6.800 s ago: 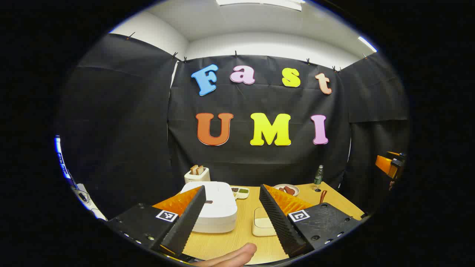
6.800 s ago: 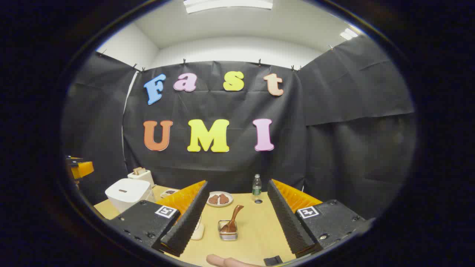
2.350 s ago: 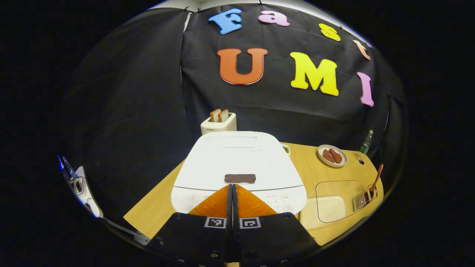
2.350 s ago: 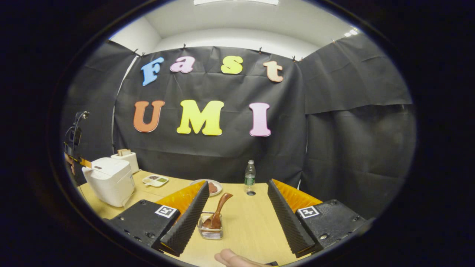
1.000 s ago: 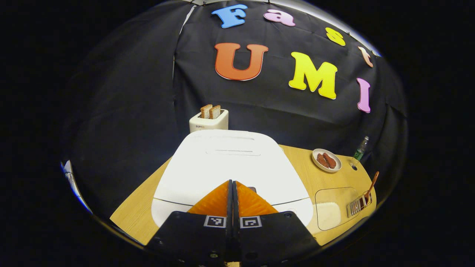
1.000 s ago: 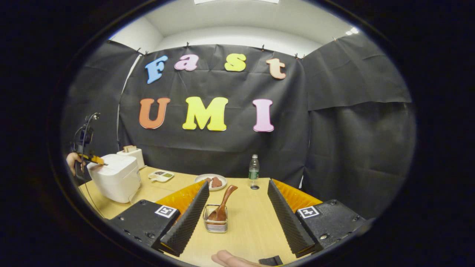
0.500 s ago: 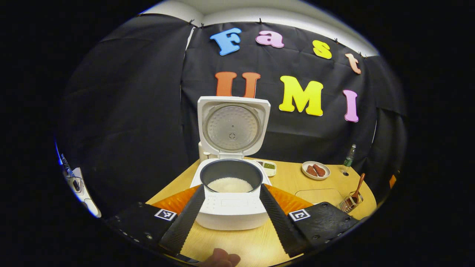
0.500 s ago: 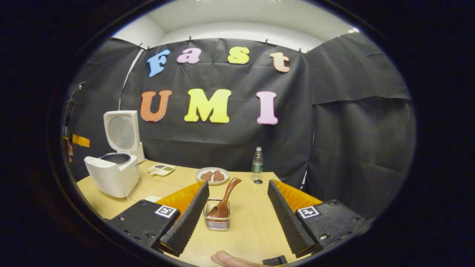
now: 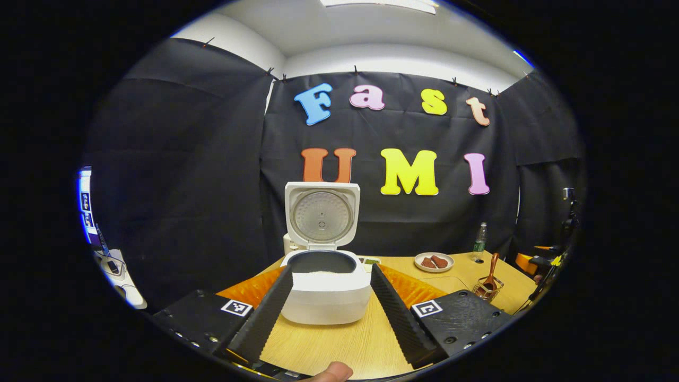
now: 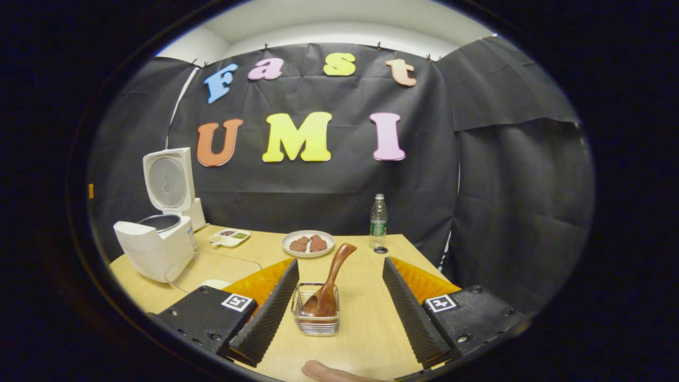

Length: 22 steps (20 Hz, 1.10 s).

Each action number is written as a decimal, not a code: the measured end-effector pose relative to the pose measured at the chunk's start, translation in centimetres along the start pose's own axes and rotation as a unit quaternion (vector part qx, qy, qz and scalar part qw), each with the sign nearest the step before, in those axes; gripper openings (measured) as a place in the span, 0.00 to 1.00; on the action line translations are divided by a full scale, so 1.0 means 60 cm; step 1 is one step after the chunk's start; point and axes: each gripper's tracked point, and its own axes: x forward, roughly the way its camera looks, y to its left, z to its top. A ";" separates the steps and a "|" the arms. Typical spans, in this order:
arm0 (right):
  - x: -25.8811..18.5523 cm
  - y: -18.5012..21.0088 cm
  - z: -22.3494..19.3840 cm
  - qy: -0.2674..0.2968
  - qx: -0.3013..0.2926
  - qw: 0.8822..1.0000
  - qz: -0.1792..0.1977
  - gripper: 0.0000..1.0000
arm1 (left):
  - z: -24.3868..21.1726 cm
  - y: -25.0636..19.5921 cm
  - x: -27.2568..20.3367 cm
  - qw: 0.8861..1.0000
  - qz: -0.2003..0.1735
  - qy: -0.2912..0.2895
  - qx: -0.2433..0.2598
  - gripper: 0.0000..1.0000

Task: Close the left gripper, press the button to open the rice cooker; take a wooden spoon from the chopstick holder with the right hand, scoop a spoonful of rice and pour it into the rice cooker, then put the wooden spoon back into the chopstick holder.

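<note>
Table (image 10: 366,329) holds rice cooker (image 9: 325,289) near left edge — lid up. Wooden spoon (image 10: 329,286) stands in chopstick holder (image 10: 316,317). Both jaws spread — left gripper (image 9: 329,313), right gripper (image 10: 339,307).

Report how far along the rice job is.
Done: the rice cooker stands open, lid up. In hand: the open right tongs face the wooden spoon, untouched in its holder. Left: grab it, scoop rice, pour, return it.

Plate of sausages (image 10: 308,243), water bottle (image 10: 378,216), toaster (image 9: 289,243), condiment tray (image 10: 229,237).
</note>
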 end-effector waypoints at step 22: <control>0.282 0.038 -0.142 0.198 0.194 0.956 0.095 0.58 | -0.033 0.020 -0.037 1.000 -0.001 -0.026 0.018 0.94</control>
